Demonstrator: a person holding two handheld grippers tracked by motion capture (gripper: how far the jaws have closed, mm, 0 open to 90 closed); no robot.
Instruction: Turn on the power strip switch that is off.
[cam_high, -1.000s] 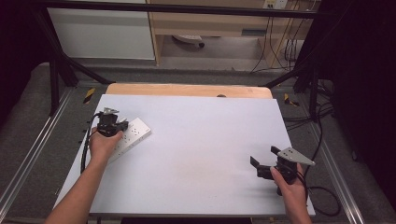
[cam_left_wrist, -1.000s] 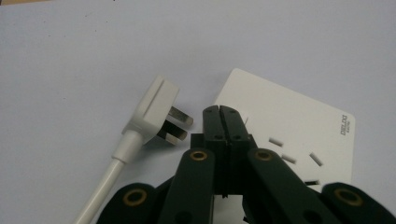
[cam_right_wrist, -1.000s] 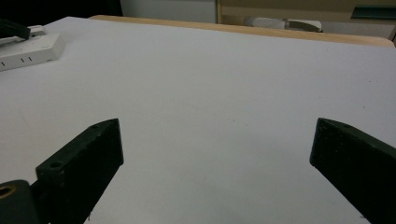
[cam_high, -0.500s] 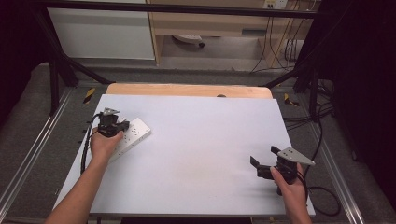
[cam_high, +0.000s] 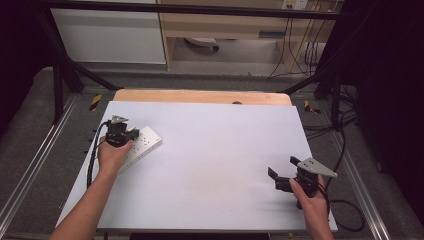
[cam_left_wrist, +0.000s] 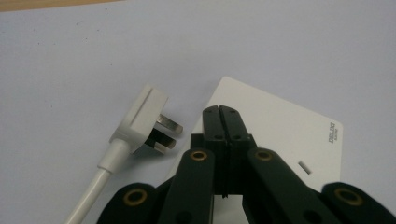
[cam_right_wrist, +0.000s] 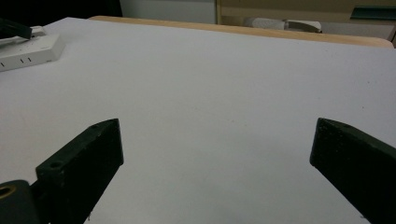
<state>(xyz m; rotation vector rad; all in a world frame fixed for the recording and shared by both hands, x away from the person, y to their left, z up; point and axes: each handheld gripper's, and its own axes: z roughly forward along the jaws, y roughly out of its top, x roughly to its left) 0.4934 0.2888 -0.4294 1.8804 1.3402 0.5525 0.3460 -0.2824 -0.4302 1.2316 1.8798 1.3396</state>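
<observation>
1. White tabletop (cam_high: 210, 150) fills the work area, with a wooden edge (cam_high: 200, 96) along its far side.
2. Nothing differs from a second ago: the power strip (cam_high: 142, 147) lies at the same spot near the table's left edge, and both hands hold their places.
3. The left gripper (cam_left_wrist: 219, 112) hovers over the strip, jaws closed on nothing; a white plug (cam_left_wrist: 144, 119) lies just beside the strip.
4. The right gripper (cam_high: 275, 179) rests near the right front corner, jaws wide apart, well away from the strip.
5. The plug's cord runs out of frame; the left hand (cam_high: 112, 155) hides part of the strip.
</observation>
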